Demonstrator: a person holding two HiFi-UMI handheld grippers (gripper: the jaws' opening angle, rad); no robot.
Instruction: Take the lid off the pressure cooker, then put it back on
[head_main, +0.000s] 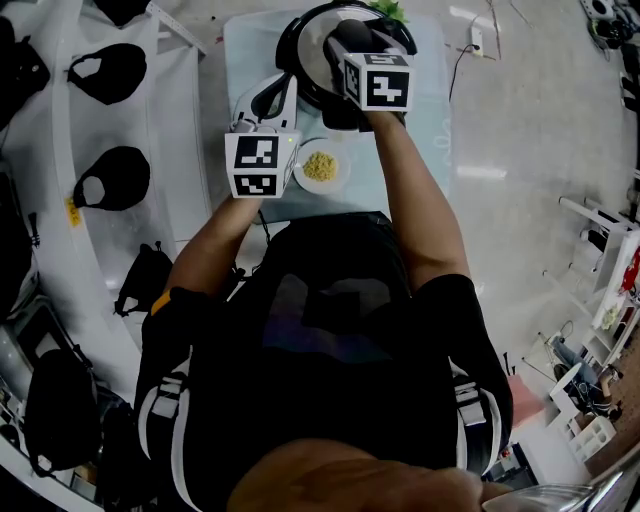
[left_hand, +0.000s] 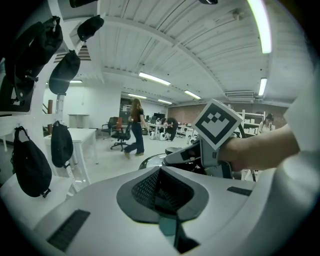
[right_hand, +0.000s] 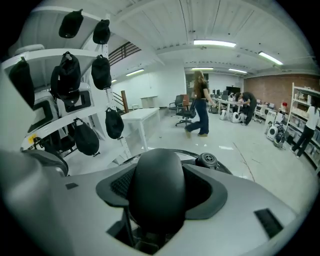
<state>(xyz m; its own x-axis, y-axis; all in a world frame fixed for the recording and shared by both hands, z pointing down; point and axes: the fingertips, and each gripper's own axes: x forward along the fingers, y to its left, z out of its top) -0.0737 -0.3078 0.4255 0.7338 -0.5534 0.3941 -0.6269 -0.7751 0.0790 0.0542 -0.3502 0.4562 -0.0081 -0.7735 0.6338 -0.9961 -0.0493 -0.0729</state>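
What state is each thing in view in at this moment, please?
pressure cooker lid: on, not lifted.
lid handle: clamped between the right gripper's jaws.
right gripper: shut on the lid handle.
left gripper: shut, empty.
plate: holding yellow food.

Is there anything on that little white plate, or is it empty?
Not empty: the white plate holds a small heap of yellow food at its middle.
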